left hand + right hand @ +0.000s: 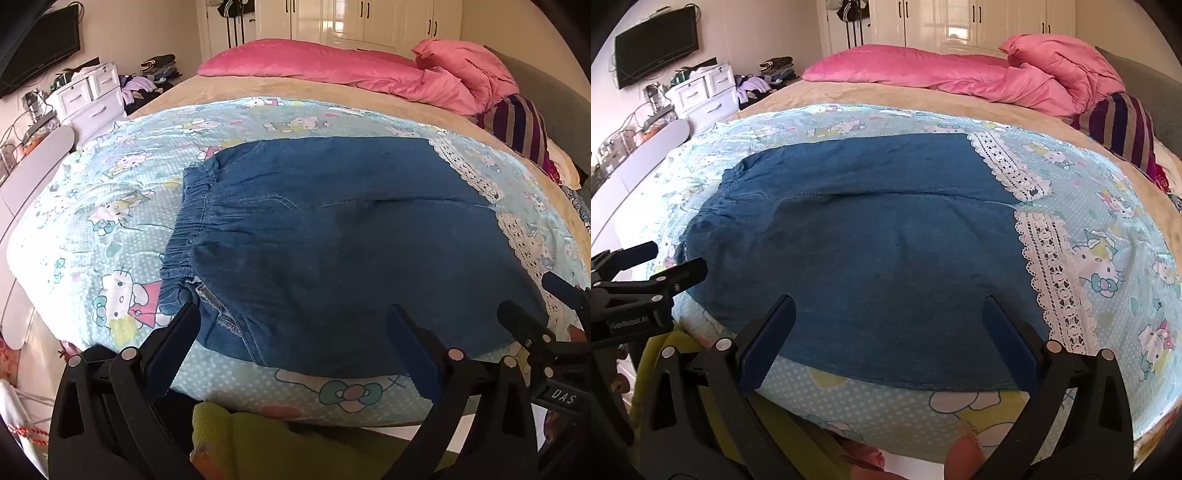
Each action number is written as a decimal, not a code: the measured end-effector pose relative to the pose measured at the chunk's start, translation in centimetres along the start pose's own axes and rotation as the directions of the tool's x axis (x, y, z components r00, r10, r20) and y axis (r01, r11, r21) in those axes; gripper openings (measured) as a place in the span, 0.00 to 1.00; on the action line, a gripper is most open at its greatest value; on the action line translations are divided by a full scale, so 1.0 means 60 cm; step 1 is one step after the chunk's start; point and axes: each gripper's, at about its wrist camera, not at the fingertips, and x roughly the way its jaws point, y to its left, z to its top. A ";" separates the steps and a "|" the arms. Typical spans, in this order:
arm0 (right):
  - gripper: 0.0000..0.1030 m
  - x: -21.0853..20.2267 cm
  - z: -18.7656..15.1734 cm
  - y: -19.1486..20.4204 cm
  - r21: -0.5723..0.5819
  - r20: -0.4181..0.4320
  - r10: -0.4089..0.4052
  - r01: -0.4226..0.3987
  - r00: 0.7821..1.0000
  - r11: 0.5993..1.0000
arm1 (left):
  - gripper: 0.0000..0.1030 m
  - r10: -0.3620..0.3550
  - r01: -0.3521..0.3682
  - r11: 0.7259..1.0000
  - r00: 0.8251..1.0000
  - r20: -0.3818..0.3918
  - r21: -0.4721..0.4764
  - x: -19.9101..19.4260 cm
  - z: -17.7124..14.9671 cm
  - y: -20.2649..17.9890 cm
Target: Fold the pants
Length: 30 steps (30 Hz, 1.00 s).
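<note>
Lying flat on the cartoon-print sheet (110,236), the denim pants (332,240) stretched directly ahead of both tongs, waistband (188,221) off to the left of the left tongs (295,339) and lace-trimmed cuffs (1049,273) off to the right of the right tongs (890,332). Both tongs were released, jaws spread wide over the near edge of the denim and grasping nothing. Judging the fold as not yet begun, good practice would call for each to pinch the near edge squarely, waistband side and cuff side, and carry it across evenly so the legs stack without wrinkling.
</note>
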 end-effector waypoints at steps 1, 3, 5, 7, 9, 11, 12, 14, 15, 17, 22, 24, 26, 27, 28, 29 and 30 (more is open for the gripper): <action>0.92 0.000 0.000 0.000 0.000 0.000 0.000 0.000 1.000 1.000 | 0.96 -0.001 0.001 1.000 1.000 0.001 0.003 0.000 0.000 -0.001; 0.92 0.001 0.000 -0.001 0.000 -0.001 -0.002 0.002 1.000 1.000 | 0.96 -0.002 0.001 1.000 1.000 0.003 0.007 0.000 0.000 -0.002; 0.92 0.001 -0.001 0.000 -0.003 0.000 -0.003 0.003 1.000 1.000 | 0.96 -0.005 0.005 1.000 1.000 0.004 0.007 0.000 -0.003 -0.002; 0.92 0.001 -0.001 0.000 -0.004 0.000 -0.004 0.004 1.000 1.000 | 0.96 -0.008 0.008 1.000 1.000 0.008 0.005 -0.003 -0.011 0.004; 0.92 0.002 -0.001 0.000 -0.003 -0.004 -0.002 0.002 1.000 1.000 | 0.96 -0.012 0.012 1.000 1.000 0.005 -0.001 -0.001 -0.008 0.012; 0.92 0.001 0.000 -0.002 -0.005 -0.004 -0.001 0.001 1.000 1.000 | 0.96 -0.008 0.008 1.000 1.000 0.001 -0.002 0.001 -0.003 0.012; 0.92 0.000 0.001 -0.002 -0.006 -0.005 0.000 0.000 1.000 1.000 | 0.96 -0.008 0.008 1.000 1.000 0.003 -0.001 0.000 -0.003 0.014; 0.92 0.000 -0.002 0.002 -0.008 -0.004 0.000 0.000 1.000 1.000 | 0.96 -0.002 0.002 1.000 1.000 0.001 -0.001 -0.002 -0.002 -0.001; 0.92 0.000 -0.002 0.003 -0.009 -0.004 0.000 0.000 1.000 1.000 | 0.96 -0.004 0.004 1.000 1.000 0.002 -0.002 -0.003 -0.002 0.000; 0.92 -0.001 -0.002 0.004 -0.008 -0.004 -0.002 0.002 1.000 1.000 | 0.96 -0.001 0.001 1.000 1.000 0.001 -0.002 -0.003 -0.002 0.000; 0.92 -0.001 -0.003 0.004 -0.010 -0.005 -0.002 0.002 1.000 1.000 | 0.96 -0.008 0.008 1.000 1.000 0.006 -0.010 -0.009 -0.001 0.002; 0.92 -0.001 -0.002 0.003 -0.010 -0.006 -0.003 0.003 1.000 1.000 | 0.96 -0.010 0.010 1.000 1.000 0.011 -0.010 -0.012 -0.001 0.003; 0.92 -0.002 -0.003 0.003 -0.010 -0.007 -0.003 0.003 1.000 1.000 | 0.96 -0.006 0.006 1.000 1.000 0.015 -0.009 -0.013 -0.001 0.003; 0.92 -0.002 -0.003 0.003 -0.009 -0.006 -0.003 0.003 1.000 1.000 | 0.96 -0.007 0.007 1.000 1.000 0.014 -0.010 -0.013 -0.001 0.004; 0.92 -0.002 -0.003 0.003 -0.009 -0.006 -0.003 0.003 1.000 1.000 | 0.96 -0.007 0.007 1.000 1.000 0.013 -0.012 -0.013 -0.001 0.005; 0.92 -0.001 -0.002 0.003 -0.008 -0.006 -0.003 0.003 1.000 1.000 | 0.96 -0.006 0.007 1.000 1.000 0.013 -0.013 -0.013 -0.001 0.005; 0.92 -0.001 -0.003 0.003 -0.010 -0.006 -0.003 0.003 1.000 1.000 | 0.96 -0.005 0.005 1.000 1.000 0.013 -0.012 -0.012 0.000 0.004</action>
